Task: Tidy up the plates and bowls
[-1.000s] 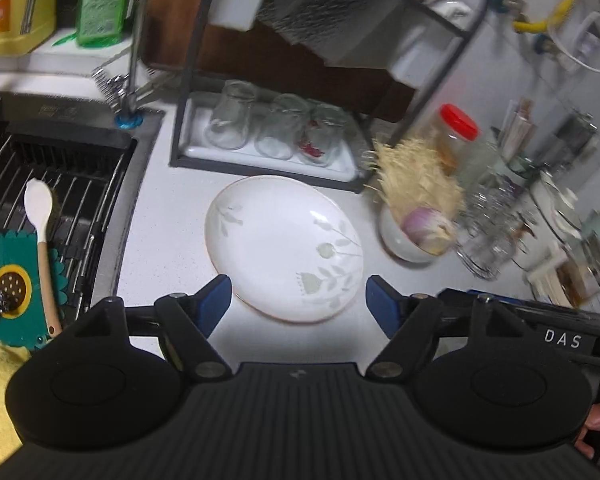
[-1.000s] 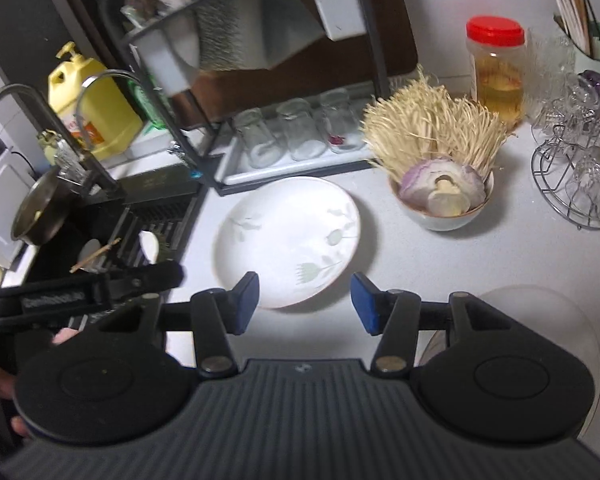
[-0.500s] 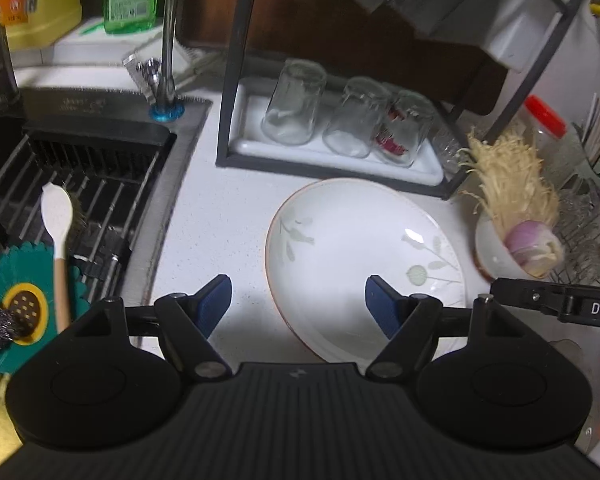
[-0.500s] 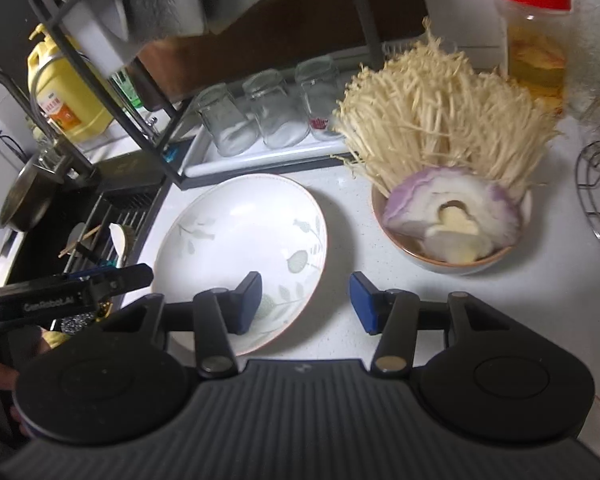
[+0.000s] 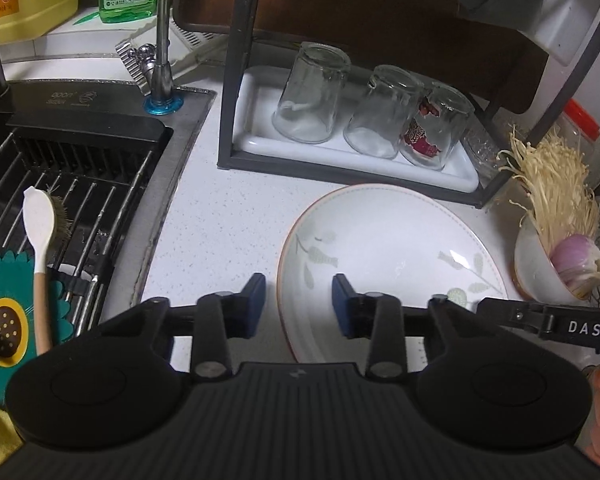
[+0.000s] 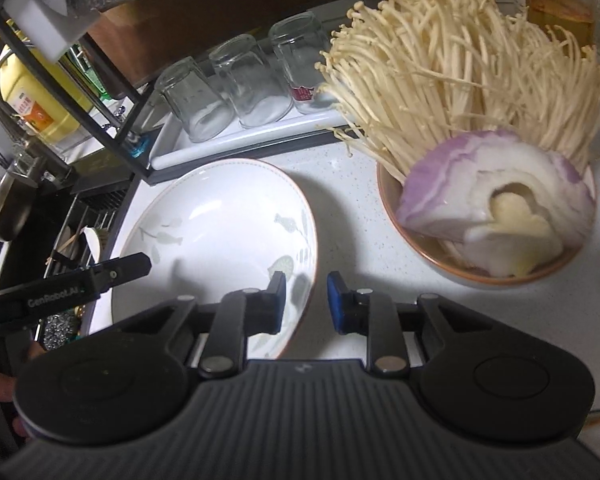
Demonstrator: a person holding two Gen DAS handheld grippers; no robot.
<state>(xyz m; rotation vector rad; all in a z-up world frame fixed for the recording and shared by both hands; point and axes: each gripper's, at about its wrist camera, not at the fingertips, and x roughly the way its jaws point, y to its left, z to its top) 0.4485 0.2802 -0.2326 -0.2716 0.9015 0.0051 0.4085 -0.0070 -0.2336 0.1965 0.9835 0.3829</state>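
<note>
The white plate (image 5: 388,256) with its pale leaf pattern lay flat on the speckled counter (image 5: 220,216), filling the centre and lower right of the left wrist view and the lower left centre of the right wrist view. The left gripper (image 5: 299,306) straddled the plate's left rim at the bottom centre of its frame, one blue pad over bare counter, the other over the plate's inside. Its jaws were closing, the rim between them, but the pads were not pressing on it. The right gripper (image 6: 307,302) straddled the opposite rim in the same way, jaws closing, with a gap visible on each side of the edge. Just right of the plate stood a bowl (image 6: 480,276) holding enoki mushrooms (image 6: 452,60) and a cut onion (image 6: 496,204). Behind the plate, in the upper middle, three upturned glasses (image 5: 312,96) sat on a white tray (image 5: 256,136) inside a dark rack (image 5: 228,80). The sink (image 5: 60,184) occupied the left of the left wrist view, a white spoon (image 5: 40,232) lying on its grille.
</note>
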